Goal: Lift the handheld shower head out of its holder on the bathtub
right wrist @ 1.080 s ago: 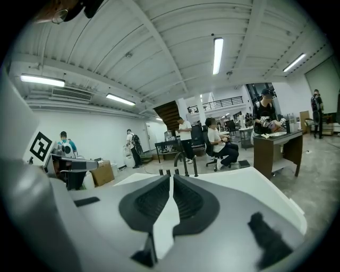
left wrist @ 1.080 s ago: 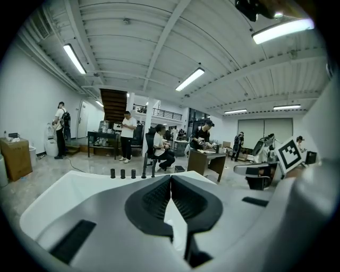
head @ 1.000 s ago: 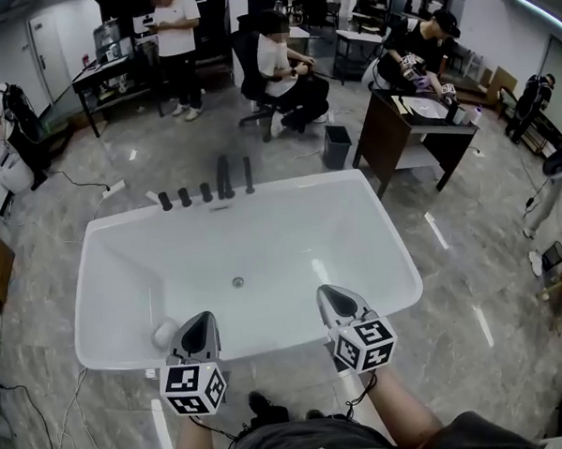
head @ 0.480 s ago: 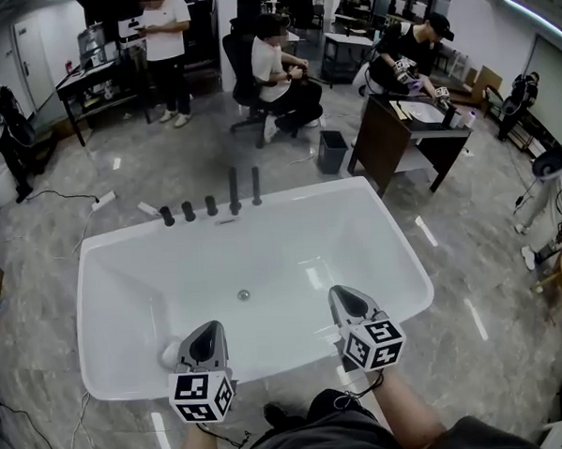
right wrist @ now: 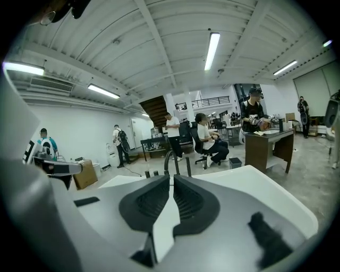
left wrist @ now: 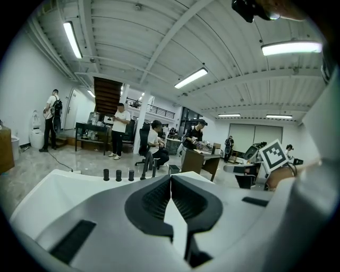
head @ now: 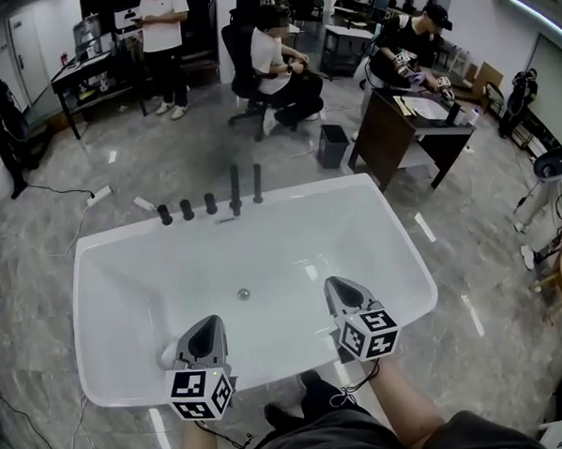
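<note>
Grey marble-pattern floor (head: 118, 162) runs out to the upper edges of the head view.

White glossy oval bathtub (head: 291, 237) takes up the middle. It sits a little fuller and closer in frame than a second ago.

Left grey two-jaw gripper with marker cube (head: 211, 322), lower left, is over the tub's near rim. Its own view shows the jaws pressed together, with nothing between them.

Right grey two-jaw gripper with marker cube (head: 333, 284), lower centre-right, is a little further out over the basin. Its jaws are pressed together too and hold nothing.

Change: both grippers have come forward side by side and dipped slightly, from about the near rim to over it. Jaw state is the same in every frame.

Far rim, upper centre of the tub, carries a row of dark fittings:
- three short black round knobs (head: 187, 210)
- tall black arched spout (head: 234, 190)
- slim black upright rod (head: 257, 183) at the right end, which I take to be the handheld shower head, upright in its holder

Judgement: this is the approach phase only. The shower head is well apart from both grippers, with the whole basin between. The gripper that takes it must open its jaws before it can close on the rod.
</note>
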